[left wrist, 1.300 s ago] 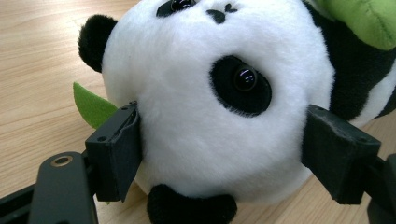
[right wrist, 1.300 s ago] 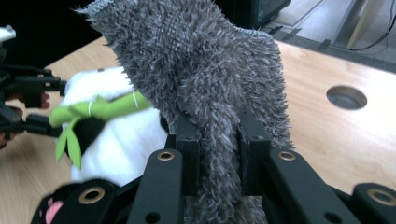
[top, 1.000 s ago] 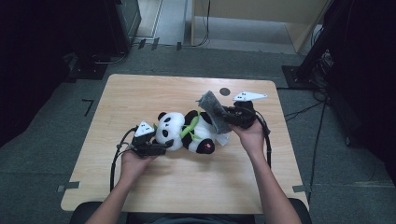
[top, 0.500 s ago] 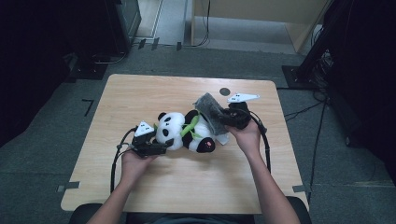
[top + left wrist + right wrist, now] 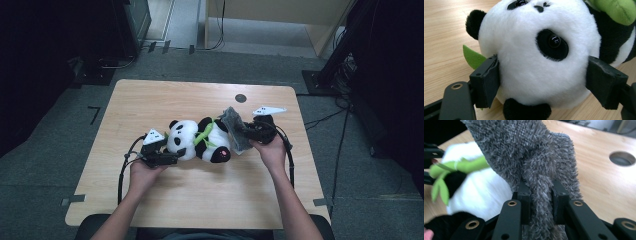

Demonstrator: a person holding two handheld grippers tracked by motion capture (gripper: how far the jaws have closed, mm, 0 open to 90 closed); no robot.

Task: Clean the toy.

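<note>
A black-and-white panda plush (image 5: 200, 142) with a green leaf lies on its side on the wooden table (image 5: 150, 100). My left gripper (image 5: 175, 152) grips its head from the left; in the left gripper view both pads press into the white head (image 5: 536, 62), around which the left gripper (image 5: 546, 82) stands wide. My right gripper (image 5: 245, 134) is shut on a grey fuzzy cloth (image 5: 232, 127) and holds it against the panda's lower body. In the right gripper view the cloth (image 5: 529, 152) is pinched in the right gripper (image 5: 540, 200), with the panda (image 5: 486, 192) just behind it.
A round hole (image 5: 241, 98) sits in the tabletop behind the cloth, also seen as a hole (image 5: 622, 158) in the right gripper view. Bare wood lies in front of the panda and at the back left. Dark equipment and floor cables surround the table.
My right gripper has come down and a little nearer with the grey cloth, bringing it onto the panda's body. The left gripper and the panda have stayed put.
</note>
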